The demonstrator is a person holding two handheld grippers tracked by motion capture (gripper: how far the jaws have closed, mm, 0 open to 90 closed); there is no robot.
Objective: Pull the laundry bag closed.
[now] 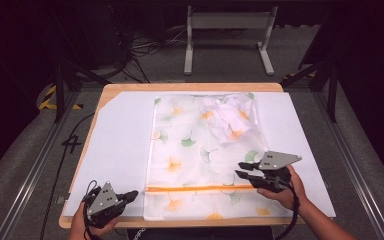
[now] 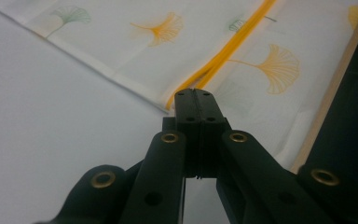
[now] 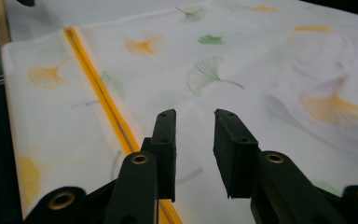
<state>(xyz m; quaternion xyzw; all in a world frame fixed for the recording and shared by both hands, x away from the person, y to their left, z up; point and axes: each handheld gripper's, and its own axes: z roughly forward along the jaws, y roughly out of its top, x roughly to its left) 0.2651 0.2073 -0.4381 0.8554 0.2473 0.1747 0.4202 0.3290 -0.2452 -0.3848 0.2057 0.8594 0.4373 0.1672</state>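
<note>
The right gripper [image 3: 193, 154] hangs with its jaws parted and nothing between them, just above the near right part of the printed fabric bag [image 1: 200, 150]. The orange zipper [image 3: 103, 108] runs along the outside of its left jaw in the right gripper view. The left gripper [image 2: 196, 100] is clenched, jaws pressed flat together. Its tip sits at the zipper's left end, at the bag's edge. Whether it pinches a fold of cloth there cannot be told from the left gripper view.

The bag lies flat on the white sheet [image 1: 120, 145] in the middle of the table [image 1: 190, 87], with a crumpled white garment [image 1: 228, 119] inside near the far right corner.

The step appears to be working the zipper. To do it well:

- Keep the left gripper anchored at the zipper end so the cloth stays taut.
- Bring the right gripper over the zipper line and lower it squarely onto the slider.
- Close only once the pull tab sits between the pads.
- Draw parallel to the track, low and steady.
</note>
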